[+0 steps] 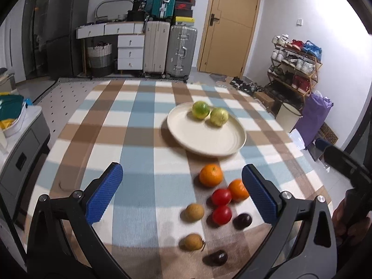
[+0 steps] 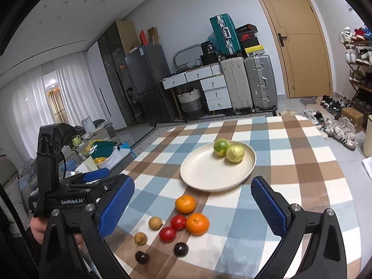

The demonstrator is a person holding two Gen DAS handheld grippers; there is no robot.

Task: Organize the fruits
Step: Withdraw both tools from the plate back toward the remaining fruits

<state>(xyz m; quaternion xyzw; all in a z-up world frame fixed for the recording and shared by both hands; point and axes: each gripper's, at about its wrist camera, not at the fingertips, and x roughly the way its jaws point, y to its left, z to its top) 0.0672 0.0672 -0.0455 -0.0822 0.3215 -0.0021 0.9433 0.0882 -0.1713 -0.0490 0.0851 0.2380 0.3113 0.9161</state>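
A cream plate [image 1: 218, 144] [image 2: 204, 176] on the checked tablecloth carries two yellow-green fruits [image 1: 201, 109] [image 2: 235, 153] at its far side. Nearer, loose on the cloth, lie two oranges [image 1: 211, 175] [image 2: 197, 223], two red tomatoes [image 1: 222, 214] [image 2: 167, 234], two tan round fruits [image 1: 194, 212] [image 2: 155, 222] and two dark plums [image 1: 242, 221] [image 2: 181, 249]. My left gripper [image 1: 182, 193] hovers open over the cloth just left of this cluster, nothing between its blue pads. My right gripper [image 2: 193, 205] is open too, with the cluster below and between its fingers, untouched. The left gripper body [image 2: 58, 186] shows at the left of the right wrist view.
The table [image 1: 130, 121] ends at the far side before a floor mat. A grey side cabinet [image 1: 21, 153] with clutter stands at the left. Suitcases [image 1: 169, 48], drawers, a door and a shoe rack [image 1: 295, 69] line the back.
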